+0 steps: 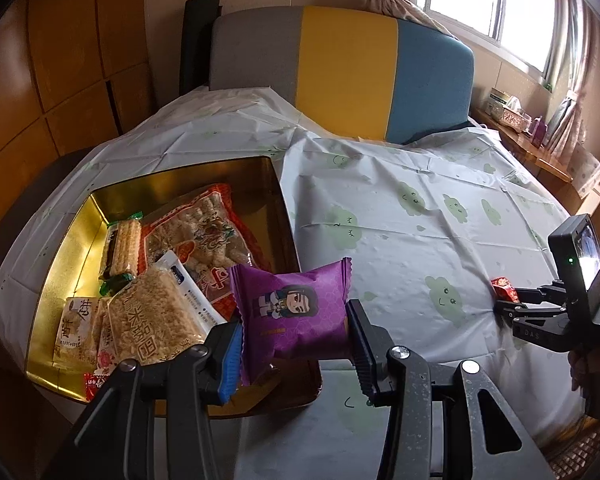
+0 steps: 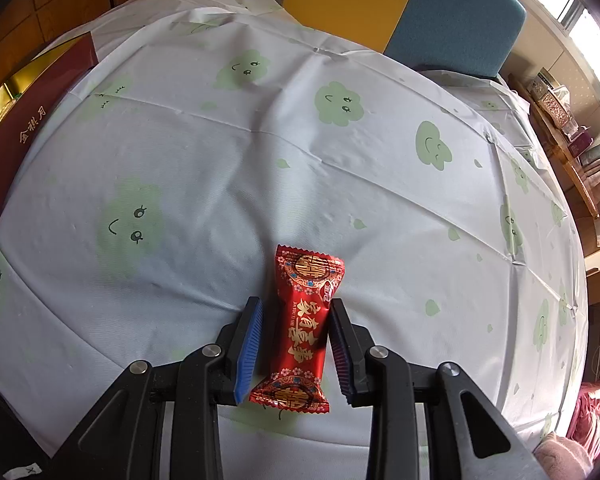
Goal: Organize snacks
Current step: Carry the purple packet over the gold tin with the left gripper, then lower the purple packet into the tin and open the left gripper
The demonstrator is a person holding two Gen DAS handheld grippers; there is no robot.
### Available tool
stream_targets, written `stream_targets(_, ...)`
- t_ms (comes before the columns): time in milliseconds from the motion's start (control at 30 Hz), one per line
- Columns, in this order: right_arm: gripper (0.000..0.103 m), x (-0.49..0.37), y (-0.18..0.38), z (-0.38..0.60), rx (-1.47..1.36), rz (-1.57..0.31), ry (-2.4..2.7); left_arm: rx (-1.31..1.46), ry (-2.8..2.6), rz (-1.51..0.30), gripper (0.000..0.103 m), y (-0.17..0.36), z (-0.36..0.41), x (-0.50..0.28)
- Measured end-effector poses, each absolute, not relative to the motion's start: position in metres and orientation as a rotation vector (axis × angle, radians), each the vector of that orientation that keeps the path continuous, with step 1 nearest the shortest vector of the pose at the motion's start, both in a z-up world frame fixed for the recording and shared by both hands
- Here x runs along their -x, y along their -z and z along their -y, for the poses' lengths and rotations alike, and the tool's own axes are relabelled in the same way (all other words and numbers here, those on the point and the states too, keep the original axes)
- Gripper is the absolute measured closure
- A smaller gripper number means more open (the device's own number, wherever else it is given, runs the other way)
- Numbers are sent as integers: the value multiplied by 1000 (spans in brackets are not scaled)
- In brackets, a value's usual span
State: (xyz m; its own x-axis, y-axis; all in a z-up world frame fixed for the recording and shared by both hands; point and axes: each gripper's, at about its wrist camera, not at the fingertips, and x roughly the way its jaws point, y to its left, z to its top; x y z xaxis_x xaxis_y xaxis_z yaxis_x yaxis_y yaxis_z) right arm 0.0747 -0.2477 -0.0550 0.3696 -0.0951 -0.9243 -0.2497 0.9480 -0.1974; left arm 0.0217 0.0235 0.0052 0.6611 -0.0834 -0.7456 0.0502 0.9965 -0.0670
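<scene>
A cloud-print tablecloth (image 2: 228,168) is spread over the table. A gold-lined tin box (image 1: 60,264) is packed with rice-cracker packs at the left. A purple pillow pack (image 1: 294,314) is clamped widthwise in the left gripper (image 1: 294,344) over the box's near right corner. A red candy (image 2: 300,330) is laid lengthwise, pointing away, between the right gripper's (image 2: 296,344) parted jaws; right pad touching, left apart.

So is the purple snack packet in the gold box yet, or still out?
Still out. The left gripper holds the purple snack packet pinched between its fingers, raised at the near right edge of the gold box, not among the snacks inside.
</scene>
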Motion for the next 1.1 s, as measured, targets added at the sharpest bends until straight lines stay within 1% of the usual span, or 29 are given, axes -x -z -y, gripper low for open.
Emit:
stream_targets(167,70,-75,54,248,347,-1188,-104,123,30,-861,56,-6,-58,-22)
stream_targets(367,71,-72,53,245,358,-1184,-105,289,-153,-837,56,-14,-151,-11)
stream_targets(467,71,-71,53,243,370,-1182,-105,381,-257,-846,56,-8,-202,6)
stream_targets(567,71,-70,53,241,377,-1180,-104,447,-303,-863,56,2,-230,19)
stream_targets(633,71,-70,53,241,375,-1181,-104,468,-313,-875,56,8,-237,24)
stream_targets(800,71,-69,53,241,375,-1180,-103,453,-258,-881,56,10,-220,15)
stream_targets(967,71,-68,52,241,380,-1179,-100,414,-217,-879,55,9,-205,-19)
stream_targets(1100,71,-67,52,240,392,-1176,-95,367,-233,-893,52,14,-202,-55)
